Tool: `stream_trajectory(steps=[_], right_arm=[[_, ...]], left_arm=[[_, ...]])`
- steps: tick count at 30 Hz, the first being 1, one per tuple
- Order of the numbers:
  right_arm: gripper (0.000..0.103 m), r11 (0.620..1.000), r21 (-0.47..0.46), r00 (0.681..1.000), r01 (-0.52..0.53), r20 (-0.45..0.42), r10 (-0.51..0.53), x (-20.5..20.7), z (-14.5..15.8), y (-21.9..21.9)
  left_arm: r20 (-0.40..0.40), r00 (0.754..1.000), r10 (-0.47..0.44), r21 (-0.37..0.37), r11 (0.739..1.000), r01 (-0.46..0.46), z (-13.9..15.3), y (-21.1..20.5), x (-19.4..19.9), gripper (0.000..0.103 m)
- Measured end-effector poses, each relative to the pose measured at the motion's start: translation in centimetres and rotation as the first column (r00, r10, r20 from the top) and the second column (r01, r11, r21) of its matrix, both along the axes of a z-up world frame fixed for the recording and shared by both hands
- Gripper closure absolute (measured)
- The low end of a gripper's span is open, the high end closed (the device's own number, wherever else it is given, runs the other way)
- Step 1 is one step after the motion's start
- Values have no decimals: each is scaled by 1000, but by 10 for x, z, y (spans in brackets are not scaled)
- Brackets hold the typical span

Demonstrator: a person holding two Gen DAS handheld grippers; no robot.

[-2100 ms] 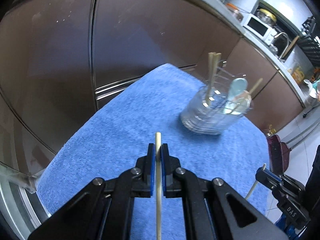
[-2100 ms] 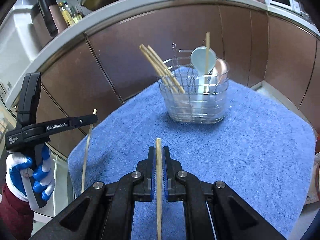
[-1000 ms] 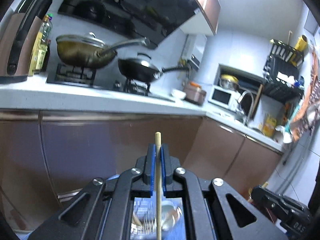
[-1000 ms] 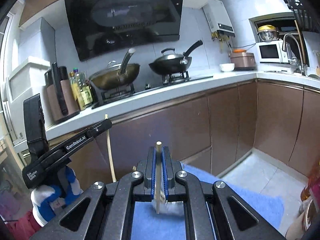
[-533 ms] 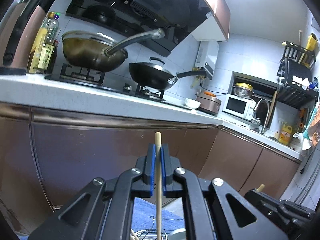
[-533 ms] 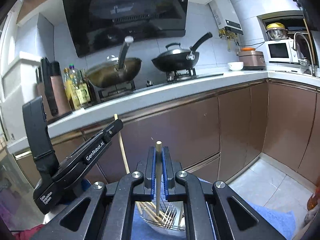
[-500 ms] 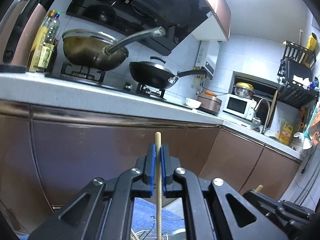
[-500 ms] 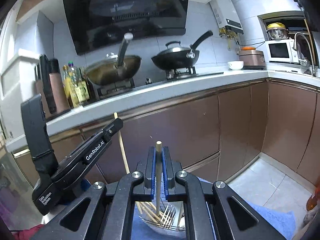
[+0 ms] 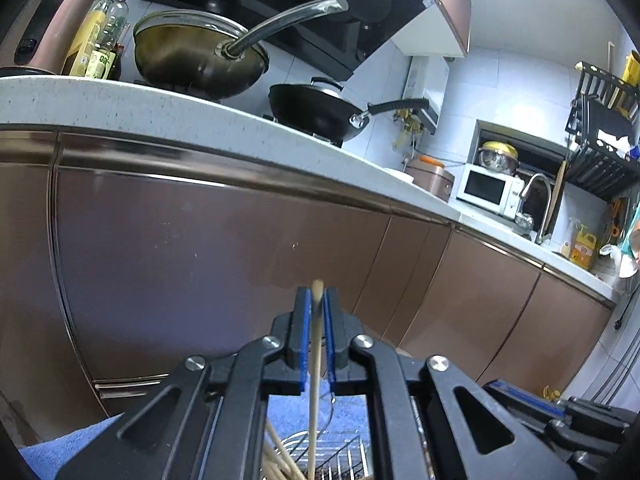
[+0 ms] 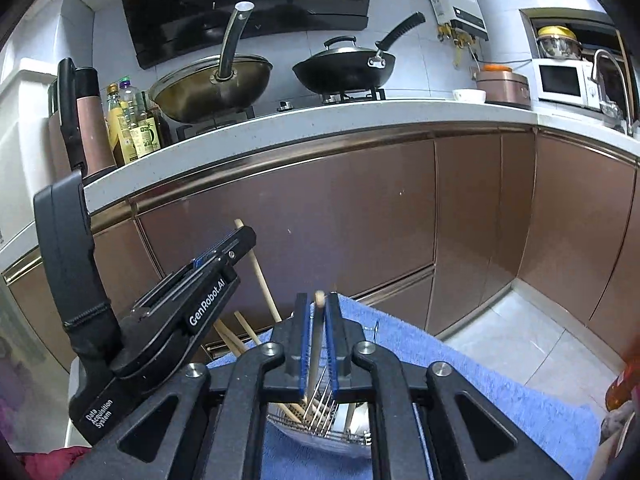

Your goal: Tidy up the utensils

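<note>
My left gripper (image 9: 317, 300) holds a wooden chopstick (image 9: 315, 364) upright; its lower end points into the wire utensil holder (image 9: 320, 452) below, where other chopsticks lean. My right gripper (image 10: 317, 308) holds a second wooden chopstick (image 10: 315, 344) upright over the same wire utensil holder (image 10: 320, 420). In both views the jaws have spread slightly, with small gaps beside the sticks. The left gripper also shows in the right wrist view (image 10: 224, 250), with its chopstick (image 10: 260, 276) slanting down to the holder.
The holder stands on a blue towel (image 10: 480, 380). Brown cabinet fronts (image 10: 360, 216) lie straight ahead under a white countertop (image 10: 320, 120) with two woks, bottles and a microwave (image 10: 560, 82). Tiled floor (image 10: 520, 332) is at right.
Both grippers tilted up from the towel and came over the holder with their chopsticks. In the last half second both pairs of jaws spread a little around the sticks.
</note>
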State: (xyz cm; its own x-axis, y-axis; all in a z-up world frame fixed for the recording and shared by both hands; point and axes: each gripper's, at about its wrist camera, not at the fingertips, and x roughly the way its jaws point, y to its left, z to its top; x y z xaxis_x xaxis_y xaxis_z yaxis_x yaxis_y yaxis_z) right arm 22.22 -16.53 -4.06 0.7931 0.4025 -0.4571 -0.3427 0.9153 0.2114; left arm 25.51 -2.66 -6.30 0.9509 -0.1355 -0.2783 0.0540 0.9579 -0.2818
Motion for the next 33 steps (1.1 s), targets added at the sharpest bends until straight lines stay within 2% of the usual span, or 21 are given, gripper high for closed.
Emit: stream_trajectory(steps=[2, 3, 12, 20, 26, 33], right_arm=[[82, 1000, 6, 1000, 9, 0, -9, -3, 1, -2], [81, 1000, 11, 1000, 15, 2, -15, -6, 3, -4], [75, 998, 49, 998, 48, 40, -50, -33, 25, -17], [73, 996, 47, 995, 74, 59, -76, -65, 36, -25], [67, 993, 22, 991, 113, 73, -115, -99, 36, -35], [59, 982, -25, 979, 186, 84, -184, -139, 26, -44]], left_arm=[[-5, 1000, 1, 7, 1000, -1, 1, 0, -3, 86], [-5, 1000, 1, 6, 1000, -1, 2, 1, -5, 84], [19, 999, 28, 52, 998, -28, 34, 15, -38, 62], [6, 999, 32, 146, 989, -33, 61, 17, -84, 45], [-7, 1000, 24, 210, 977, -22, 73, 13, -120, 36], [-11, 1000, 10, 244, 970, -7, 76, 13, -156, 33]])
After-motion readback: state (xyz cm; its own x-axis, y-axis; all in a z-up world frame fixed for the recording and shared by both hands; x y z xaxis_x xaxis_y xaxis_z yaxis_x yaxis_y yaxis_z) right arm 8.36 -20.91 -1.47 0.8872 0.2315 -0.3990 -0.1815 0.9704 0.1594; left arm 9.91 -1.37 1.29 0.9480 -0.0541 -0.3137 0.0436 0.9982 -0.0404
